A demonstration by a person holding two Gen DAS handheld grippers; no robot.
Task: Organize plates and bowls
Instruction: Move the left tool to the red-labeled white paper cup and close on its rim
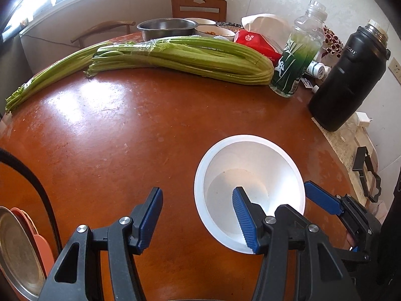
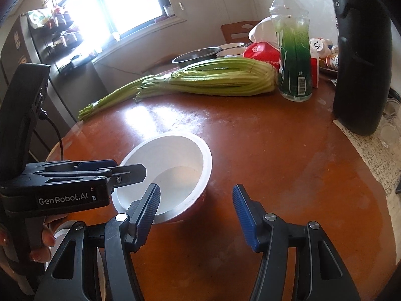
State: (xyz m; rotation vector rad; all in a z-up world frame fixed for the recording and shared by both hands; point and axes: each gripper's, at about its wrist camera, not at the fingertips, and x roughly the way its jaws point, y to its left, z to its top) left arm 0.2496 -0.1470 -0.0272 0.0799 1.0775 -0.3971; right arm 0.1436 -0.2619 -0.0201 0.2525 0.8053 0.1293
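Both my hand-held grippers over a white bowl on the table

My left hand-held gripper [image 1: 198,215] is released, jaws apart, with its right finger over the inside of the white bowl [image 1: 250,173] and its left finger over bare table [image 1: 125,125]. My right hand-held gripper [image 2: 196,215] is also released and grasps nothing; its left finger crosses the bowl's near rim and its right finger hangs over bare wood. The bowl stands upright and looks empty. At twelve o'clock beyond it lies a bunch of celery [image 1: 180,57]; at one o'clock stands a plastic bottle [image 1: 298,55], and at two o'clock a black flask [image 1: 348,75]. At eight o'clock in the left view, a metal plate [image 1: 17,253] leans against orange ones.
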